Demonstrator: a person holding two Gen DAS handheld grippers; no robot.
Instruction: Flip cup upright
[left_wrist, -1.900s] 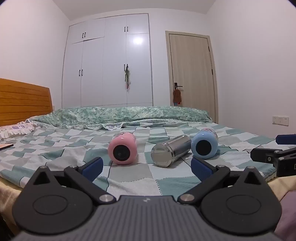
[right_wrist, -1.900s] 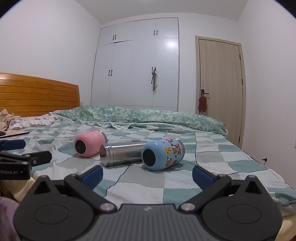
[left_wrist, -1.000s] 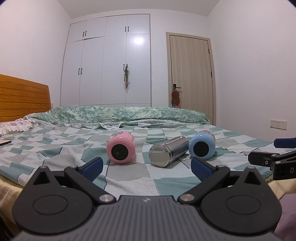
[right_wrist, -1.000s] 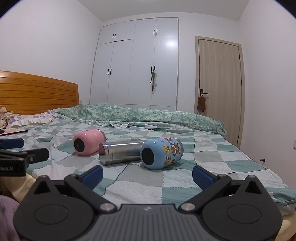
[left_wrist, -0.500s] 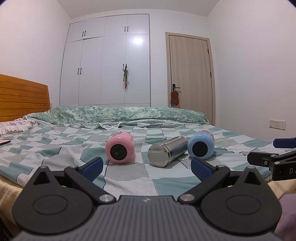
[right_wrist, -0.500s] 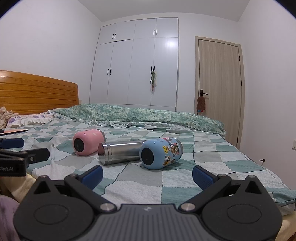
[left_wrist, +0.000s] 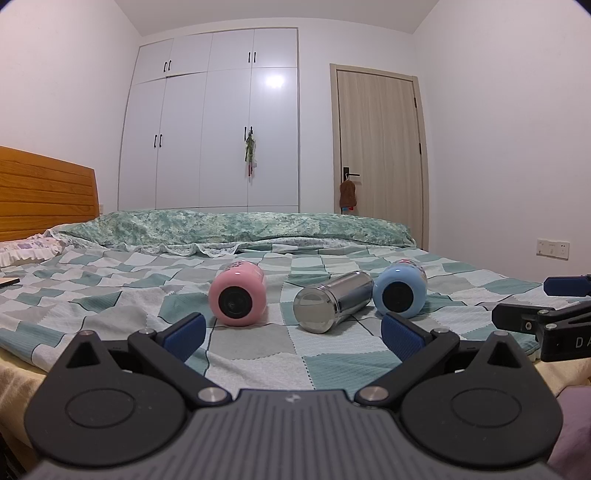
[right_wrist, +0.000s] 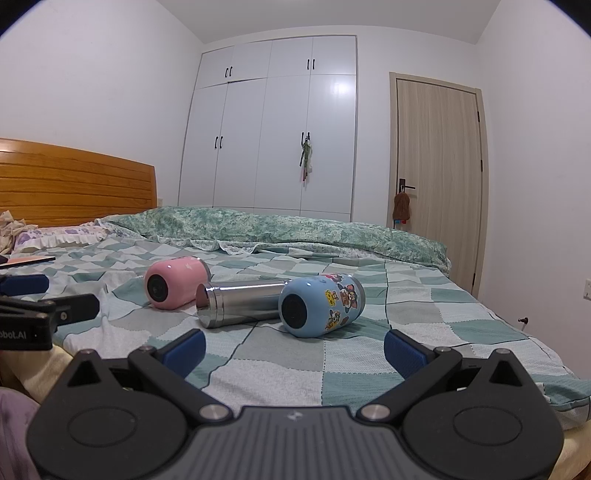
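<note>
Three toppled cups (left_wrist: 334, 304) on checkered bedspread (left_wrist: 258, 343); both grippers (left_wrist: 293, 332) (right_wrist: 293, 345) wide open, empty.

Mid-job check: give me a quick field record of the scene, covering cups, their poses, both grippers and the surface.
surface: bed with checked quilt
pink cup: on its side, leftmost
steel cup: on its side, middle
blue cup: on its side, rightmost, cartoon stickers
upright cups: none
left gripper: open, empty, short of the cups
right gripper: open, empty, short of the blue cup
</note>
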